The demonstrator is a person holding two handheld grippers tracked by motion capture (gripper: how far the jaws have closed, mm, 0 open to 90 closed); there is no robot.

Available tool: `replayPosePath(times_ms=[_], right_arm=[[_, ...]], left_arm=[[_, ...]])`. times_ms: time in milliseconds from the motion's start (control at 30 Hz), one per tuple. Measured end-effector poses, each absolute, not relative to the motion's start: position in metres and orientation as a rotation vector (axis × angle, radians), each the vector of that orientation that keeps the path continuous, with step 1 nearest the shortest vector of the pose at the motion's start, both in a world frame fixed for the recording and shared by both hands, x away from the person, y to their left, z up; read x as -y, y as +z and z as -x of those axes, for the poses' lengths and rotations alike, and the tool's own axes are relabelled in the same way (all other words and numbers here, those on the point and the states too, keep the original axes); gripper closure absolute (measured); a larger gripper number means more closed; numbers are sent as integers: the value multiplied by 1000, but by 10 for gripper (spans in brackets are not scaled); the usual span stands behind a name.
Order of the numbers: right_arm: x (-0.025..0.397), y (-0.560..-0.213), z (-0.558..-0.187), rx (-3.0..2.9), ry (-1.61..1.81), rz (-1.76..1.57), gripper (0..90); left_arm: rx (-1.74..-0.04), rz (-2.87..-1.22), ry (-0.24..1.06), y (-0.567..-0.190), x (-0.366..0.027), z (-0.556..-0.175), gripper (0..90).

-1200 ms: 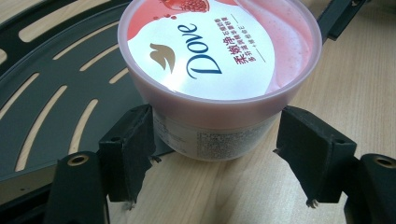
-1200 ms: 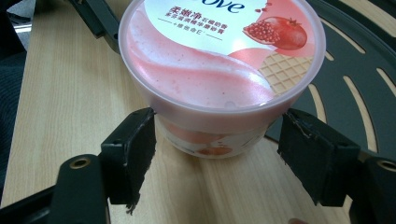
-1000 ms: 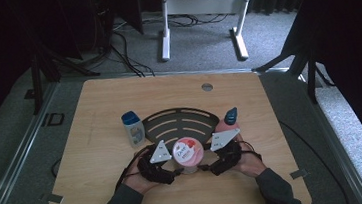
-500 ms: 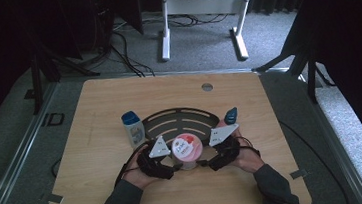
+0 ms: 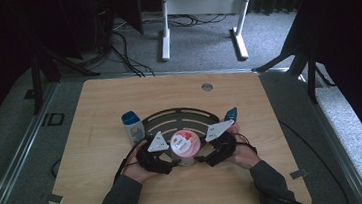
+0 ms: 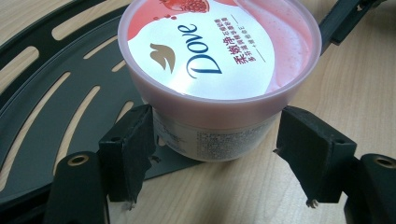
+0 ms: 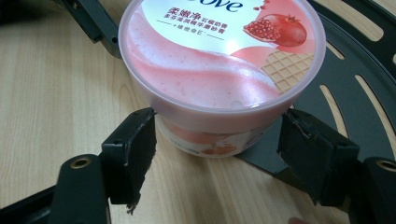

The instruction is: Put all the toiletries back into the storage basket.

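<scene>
A pink Dove tub (image 5: 185, 143) with a pomegranate lid stands at the near edge of a black slotted tray (image 5: 180, 114), its base partly on the tray and partly on the wood. My left gripper (image 5: 174, 160) comes at it from the left and my right gripper (image 5: 199, 158) from the right. In the left gripper view the jaws of the left gripper (image 6: 219, 149) press the tub (image 6: 219, 51) wall just under the lid rim. In the right gripper view the right gripper (image 7: 222, 154) clasps the tub (image 7: 219, 56) the same way from the other side.
A small white bottle with a blue cap (image 5: 132, 126) stands at the tray's left end. A blue object (image 5: 230, 113) lies at the tray's right end. A round grommet (image 5: 207, 86) sits in the wooden table near its far edge. A white desk frame (image 5: 167, 28) stands on the floor beyond.
The tub and both grippers have shifted a little away from the person, towards the tray. Both hands keep their places on either side of it.
</scene>
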State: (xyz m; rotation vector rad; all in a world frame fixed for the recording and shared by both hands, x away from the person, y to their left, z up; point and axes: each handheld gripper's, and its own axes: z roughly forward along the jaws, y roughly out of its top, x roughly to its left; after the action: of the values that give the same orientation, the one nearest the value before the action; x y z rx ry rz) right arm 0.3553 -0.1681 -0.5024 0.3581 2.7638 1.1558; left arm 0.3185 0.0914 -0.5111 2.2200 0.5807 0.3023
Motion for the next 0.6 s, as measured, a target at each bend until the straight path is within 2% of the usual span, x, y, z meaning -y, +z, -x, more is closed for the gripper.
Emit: replayPosePath(times_ms=[600], right_arm=[[162,-507,-371,-2757,1133,-455,277]], left_arm=[[-605,-2232,327,-513,-91,-337,285]])
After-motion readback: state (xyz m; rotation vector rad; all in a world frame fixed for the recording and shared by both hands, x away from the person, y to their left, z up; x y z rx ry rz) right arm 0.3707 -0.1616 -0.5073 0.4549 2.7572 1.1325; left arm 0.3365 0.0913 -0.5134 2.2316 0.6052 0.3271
